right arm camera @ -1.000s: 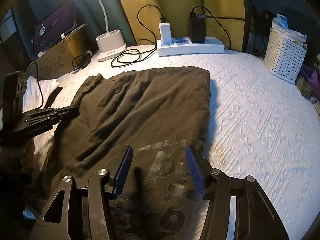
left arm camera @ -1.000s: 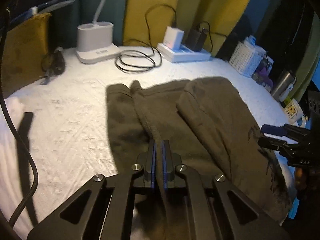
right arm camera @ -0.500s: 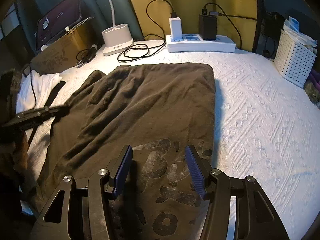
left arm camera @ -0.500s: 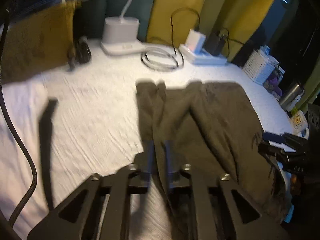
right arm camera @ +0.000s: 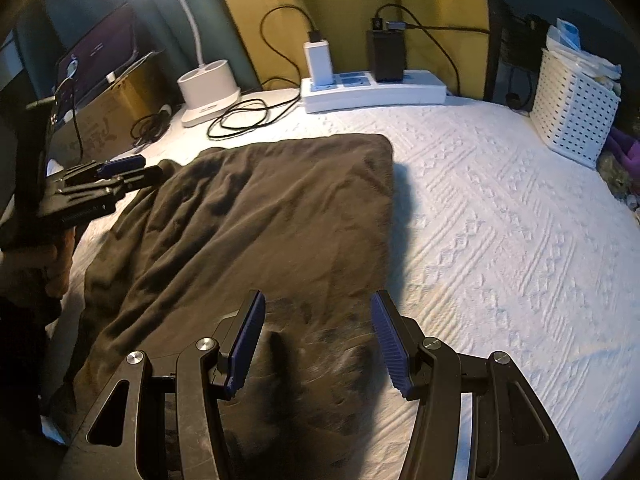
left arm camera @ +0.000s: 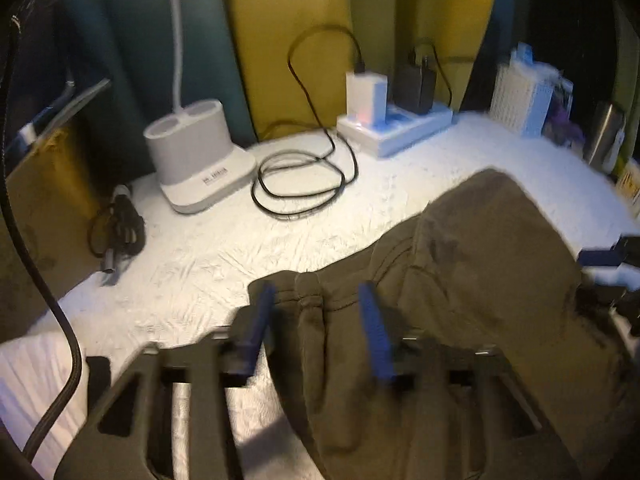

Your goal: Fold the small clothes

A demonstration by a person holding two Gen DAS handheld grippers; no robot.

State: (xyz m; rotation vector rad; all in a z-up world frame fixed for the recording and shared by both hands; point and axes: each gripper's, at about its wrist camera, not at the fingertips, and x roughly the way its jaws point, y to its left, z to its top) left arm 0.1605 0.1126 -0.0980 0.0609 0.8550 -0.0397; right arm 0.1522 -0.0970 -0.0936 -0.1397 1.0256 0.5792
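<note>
Showing only rightward — a hand [right arm camera: 48, 264] under the left gripper [right arm camera: 132, 172].

Right tongs [right arm camera: 318, 344] open over dark garment [right arm camera: 256, 232] on white bedspread [right arm camera: 500, 240].

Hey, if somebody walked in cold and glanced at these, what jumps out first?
A dark olive garment sprawls across the white textured bedspread, partly folded, with a faded print near the right gripper. Behind it, a lit white desk lamp and a power strip with chargers stand against yellow cushions.
</note>
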